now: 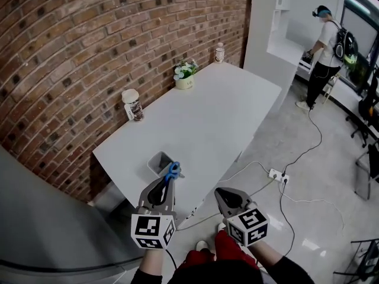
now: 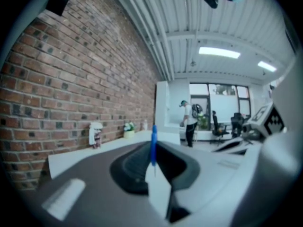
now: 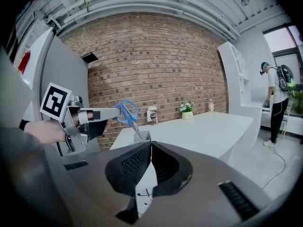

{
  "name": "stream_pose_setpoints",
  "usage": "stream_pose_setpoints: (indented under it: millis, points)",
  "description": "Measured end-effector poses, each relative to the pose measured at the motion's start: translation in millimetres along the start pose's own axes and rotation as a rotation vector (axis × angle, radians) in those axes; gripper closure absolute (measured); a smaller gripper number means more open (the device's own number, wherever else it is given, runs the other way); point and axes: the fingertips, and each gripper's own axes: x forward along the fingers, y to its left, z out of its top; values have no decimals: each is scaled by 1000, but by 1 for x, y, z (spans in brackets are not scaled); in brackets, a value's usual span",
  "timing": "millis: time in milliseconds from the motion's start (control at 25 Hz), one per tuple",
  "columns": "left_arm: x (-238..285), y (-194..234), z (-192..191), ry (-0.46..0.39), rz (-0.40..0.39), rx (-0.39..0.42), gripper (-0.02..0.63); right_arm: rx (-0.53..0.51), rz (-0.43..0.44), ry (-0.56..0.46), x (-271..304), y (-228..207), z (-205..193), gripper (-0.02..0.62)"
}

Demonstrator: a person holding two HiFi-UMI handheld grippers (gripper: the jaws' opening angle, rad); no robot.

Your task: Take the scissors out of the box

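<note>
Blue-handled scissors (image 1: 172, 171) hang blades-down from my left gripper (image 1: 170, 180), which is shut on their handle. In the left gripper view the blue handle (image 2: 153, 143) stands edge-on between the jaws. The right gripper view shows the left gripper (image 3: 115, 114) holding the scissors (image 3: 126, 113) up, with the blade tips at the opening of the small grey box (image 3: 144, 136). That box (image 1: 160, 161) stands near the front corner of the white table (image 1: 219, 114). My right gripper (image 1: 227, 197) is off the table's edge to the right, shut, nothing in it (image 3: 150, 144).
Along the brick wall stand a white-lidded jar (image 1: 132, 105), a flower pot (image 1: 185, 76) and a small bottle (image 1: 219, 52). A power strip (image 1: 276, 174) and cables lie on the floor. A person (image 1: 323, 52) stands far off at the right, near office chairs.
</note>
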Motion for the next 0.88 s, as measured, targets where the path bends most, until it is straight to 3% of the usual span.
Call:
stream_pose_setpoints:
  millis: [880]
  points:
    - [-7, -34, -9, 22, -88, 5, 575, 9, -30, 13, -14, -3, -8, 587]
